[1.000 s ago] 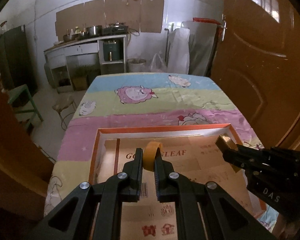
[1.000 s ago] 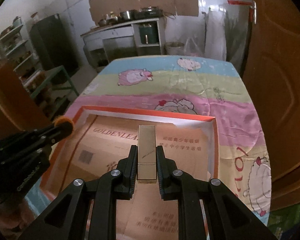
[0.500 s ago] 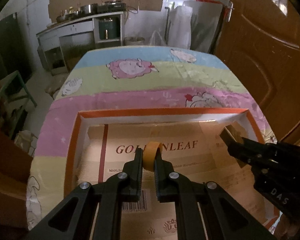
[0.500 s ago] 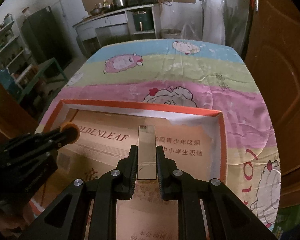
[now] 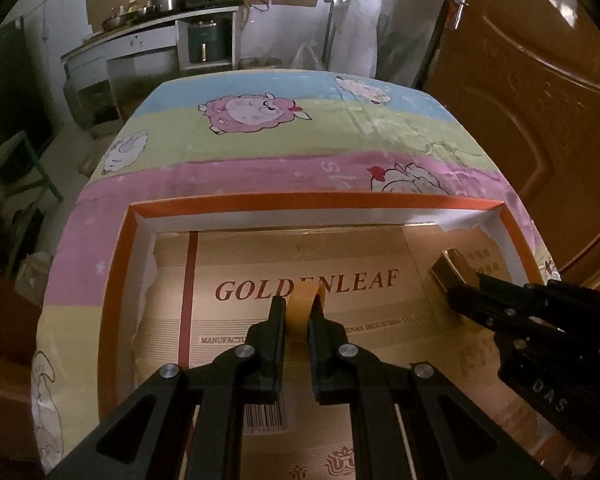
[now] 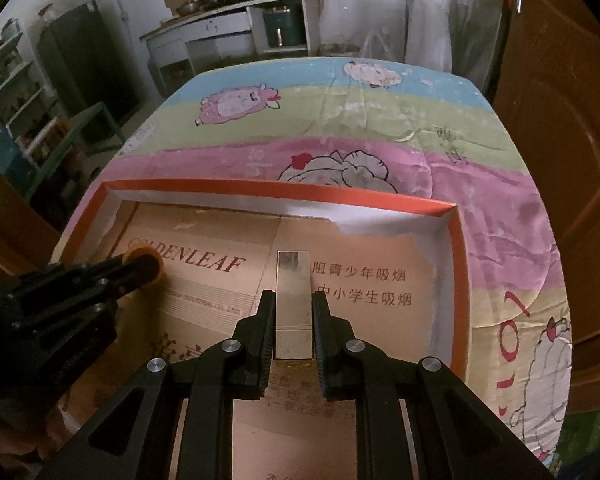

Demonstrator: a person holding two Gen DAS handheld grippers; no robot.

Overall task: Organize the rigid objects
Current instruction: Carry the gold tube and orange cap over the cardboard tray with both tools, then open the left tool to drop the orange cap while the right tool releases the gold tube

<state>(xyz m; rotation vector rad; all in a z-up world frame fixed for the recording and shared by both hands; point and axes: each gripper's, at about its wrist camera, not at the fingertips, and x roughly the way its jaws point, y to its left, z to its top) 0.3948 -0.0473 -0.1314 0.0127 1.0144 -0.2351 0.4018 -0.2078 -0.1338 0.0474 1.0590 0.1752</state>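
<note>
My left gripper (image 5: 298,304) is shut on an orange tape roll (image 5: 302,306), held on edge over the left part of an orange-rimmed box (image 5: 320,201) lined with cardboard. My right gripper (image 6: 293,300) is shut on a gold rectangular bottle (image 6: 293,288), held lengthwise over the box's right part. In the left wrist view the right gripper (image 5: 460,294) and its gold bottle (image 5: 446,270) sit at the right. In the right wrist view the left gripper (image 6: 140,268) with the tape roll (image 6: 134,256) sits at the left.
The box rests on a table with a striped cartoon-sheep cloth (image 5: 300,128). A brown door (image 5: 540,100) stands close on the right. A kitchen counter (image 5: 160,28) with pots is at the far wall. A green stool (image 5: 16,168) stands left of the table.
Both grippers have moved down and forward into the box, closer to the cardboard floor. Each still holds its object.
</note>
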